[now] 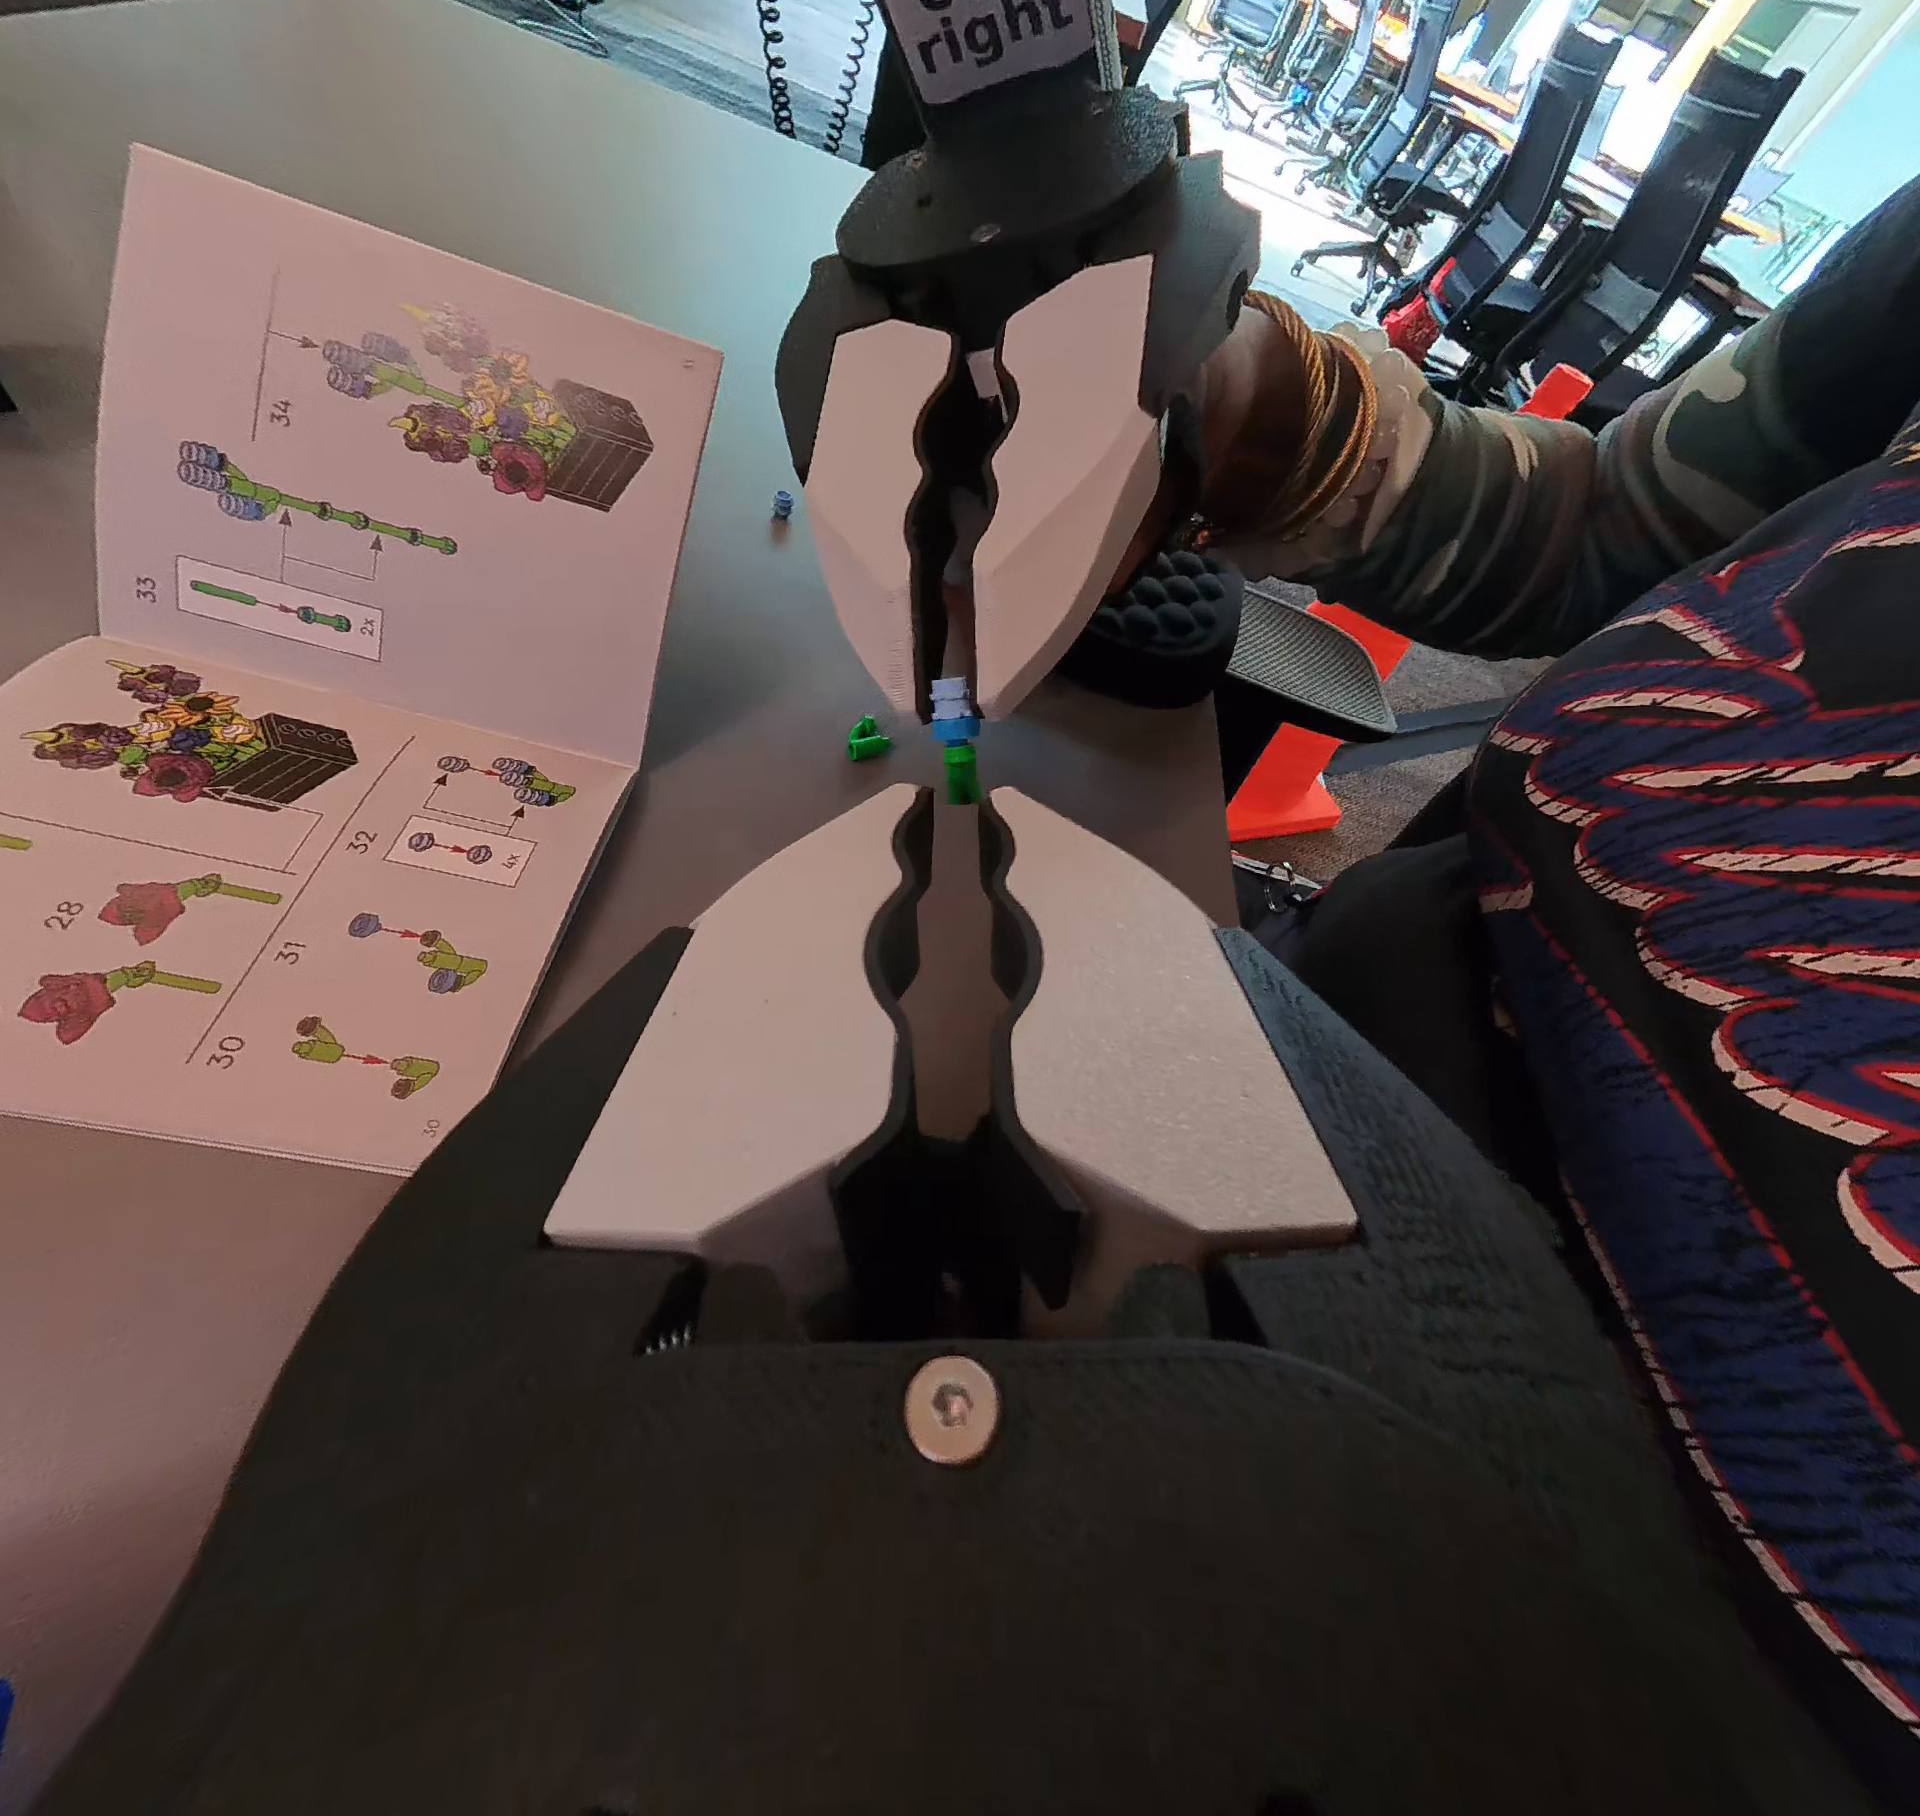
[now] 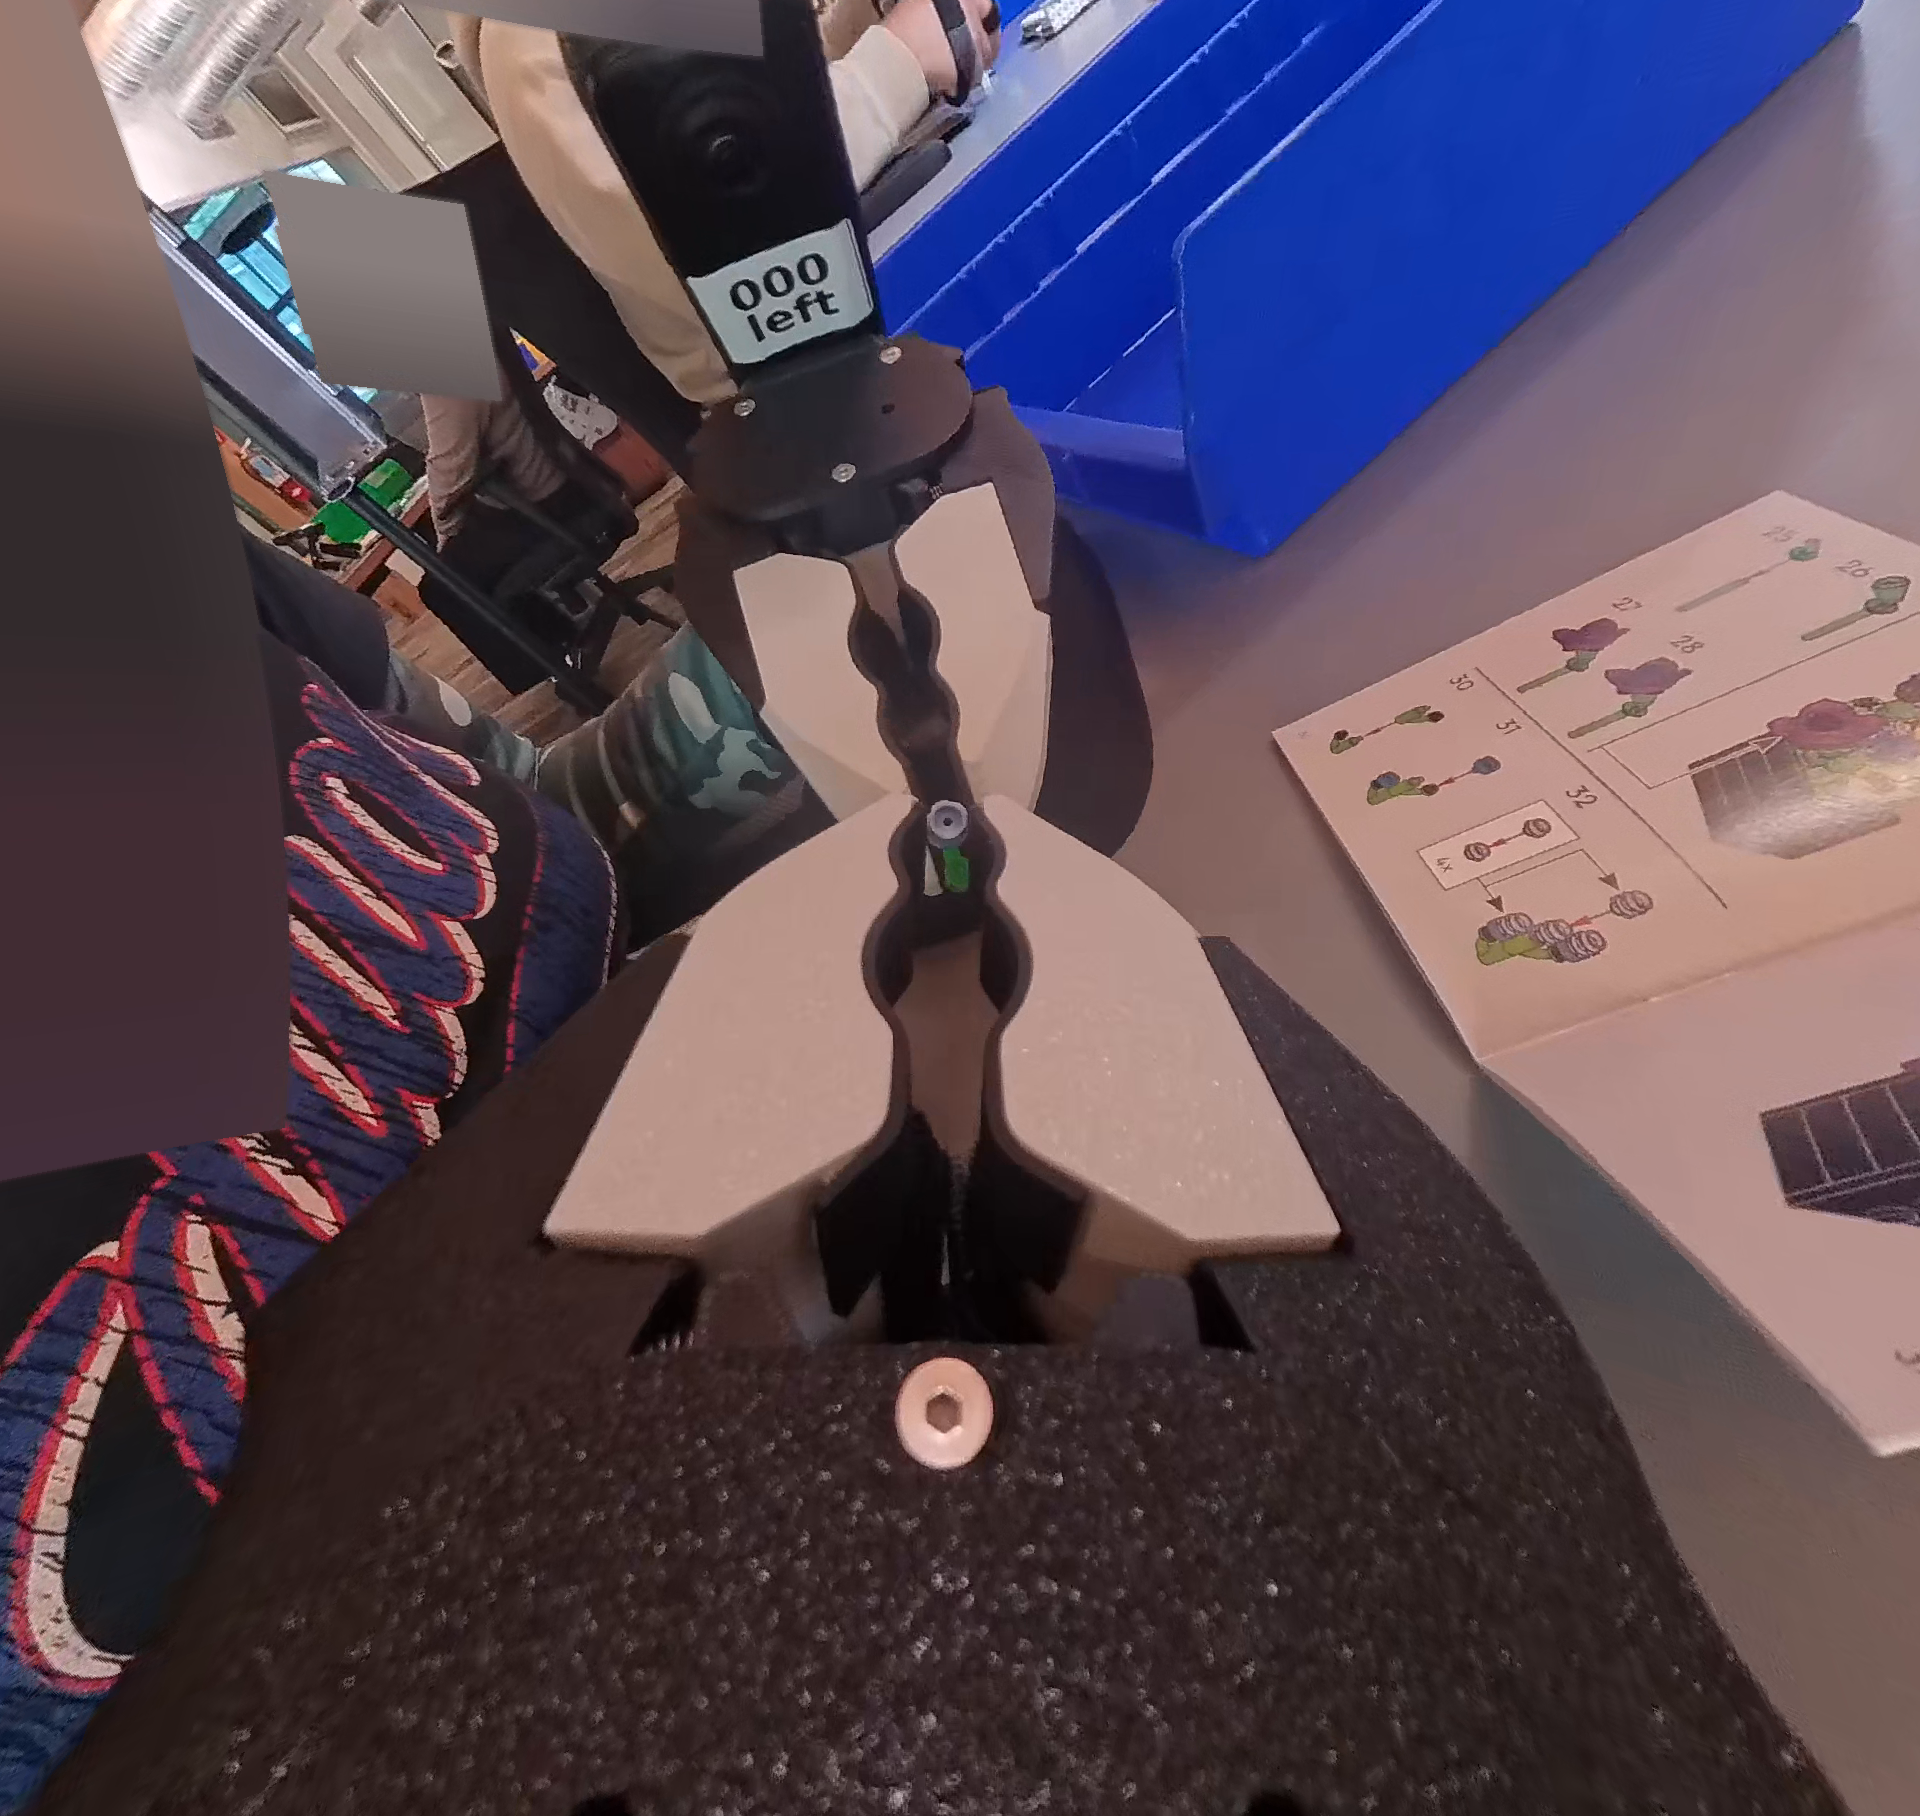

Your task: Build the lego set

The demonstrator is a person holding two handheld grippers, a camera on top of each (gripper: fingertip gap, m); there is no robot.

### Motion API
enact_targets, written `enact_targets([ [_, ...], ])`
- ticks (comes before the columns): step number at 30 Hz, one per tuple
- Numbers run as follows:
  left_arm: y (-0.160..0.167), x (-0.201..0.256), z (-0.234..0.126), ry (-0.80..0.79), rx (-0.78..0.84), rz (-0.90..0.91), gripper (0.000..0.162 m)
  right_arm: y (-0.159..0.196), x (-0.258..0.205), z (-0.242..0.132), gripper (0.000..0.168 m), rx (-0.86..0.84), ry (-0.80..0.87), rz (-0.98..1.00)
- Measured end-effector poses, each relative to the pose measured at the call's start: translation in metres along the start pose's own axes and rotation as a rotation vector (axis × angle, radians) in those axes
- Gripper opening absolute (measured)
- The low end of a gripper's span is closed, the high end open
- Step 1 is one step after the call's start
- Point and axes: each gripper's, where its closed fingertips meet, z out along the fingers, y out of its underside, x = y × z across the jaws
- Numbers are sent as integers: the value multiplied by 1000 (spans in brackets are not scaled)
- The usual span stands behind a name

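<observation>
In the left wrist view, my left gripper (image 1: 956, 798) reaches up from below and is shut on a small green stem piece (image 1: 961, 774). My right gripper (image 1: 956, 717) comes in tip to tip from the far side, shut on a stack of light-blue round pieces (image 1: 956, 712) that sits on the green piece's top. In the right wrist view, my right gripper (image 2: 943, 816) holds the blue round piece (image 2: 943, 819), seen end on, with the green piece (image 2: 956, 867) just below it. The left gripper (image 2: 933, 787) meets it from above.
An open instruction booklet (image 1: 364, 623) lies on the grey table to the left; it also shows in the right wrist view (image 2: 1662, 831). A loose green piece (image 1: 864, 738) and a small blue round piece (image 1: 782, 504) lie on the table. Blue bins (image 2: 1455, 260) stand behind. A person's sleeve (image 1: 1507, 478) is at the right. Only a small space, under 4 cm, lies between the two pairs of fingers.
</observation>
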Motion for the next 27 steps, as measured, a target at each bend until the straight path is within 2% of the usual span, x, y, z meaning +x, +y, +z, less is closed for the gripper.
enact_targets([
  [3,-3,1,-3,19,31,-14,13,1,3,1,7,-15,9,-9],
  [8,-8,0,-7,33,73,-34,6,-1,-1,4,7,-1,-14,-9],
  [18,-9,2,-8,23,83,-5,4,-3,-5,3,8,19,-15,-23],
  [22,-16,-2,-15,24,151,-43,4,-9,-2,-17,20,11,24,-66],
  [27,-21,-3,-20,39,200,-76,4,-2,16,-49,18,-64,167,-117],
])
